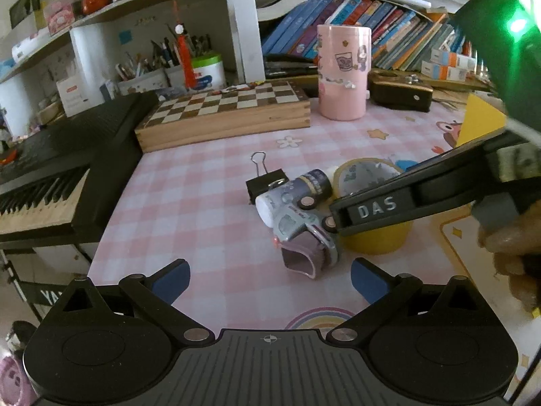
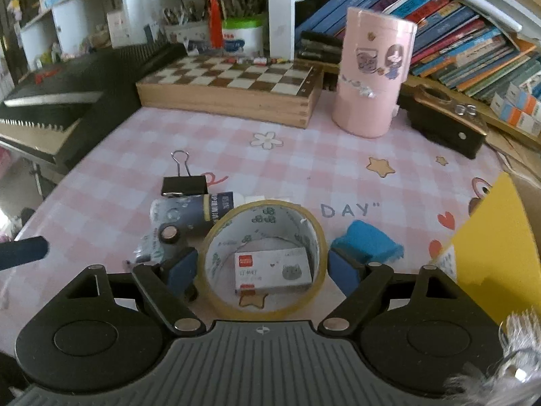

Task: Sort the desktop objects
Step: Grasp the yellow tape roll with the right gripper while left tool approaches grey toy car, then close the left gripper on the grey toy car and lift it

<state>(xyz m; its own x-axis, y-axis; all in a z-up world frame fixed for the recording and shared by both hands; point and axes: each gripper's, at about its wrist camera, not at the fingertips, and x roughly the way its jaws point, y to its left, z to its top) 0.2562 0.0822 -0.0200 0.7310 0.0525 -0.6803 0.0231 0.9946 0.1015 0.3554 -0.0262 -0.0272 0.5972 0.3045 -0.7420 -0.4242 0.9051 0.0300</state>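
Observation:
A yellow tape roll (image 2: 265, 257) stands on the pink checked tablecloth between the open fingers of my right gripper (image 2: 262, 269); a small white staple box (image 2: 272, 270) lies inside its ring. The pads sit close to the roll's sides. In the left wrist view the roll (image 1: 368, 209) is partly hidden by the right gripper's arm. Left of it lie a grey-blue tube (image 2: 192, 215), a grey stapler (image 1: 297, 226) and a black binder clip (image 1: 267, 184). My left gripper (image 1: 268, 282) is open and empty, just short of the stapler. A blue eraser (image 2: 367, 242) lies right of the roll.
A pink cylindrical holder (image 2: 372, 74) and a wooden chess box (image 2: 230, 88) stand at the back. A keyboard (image 1: 50, 186) borders the table's left edge. A yellow box (image 2: 497, 237) is at the right, a dark case (image 2: 443, 125) behind it, books on the shelf.

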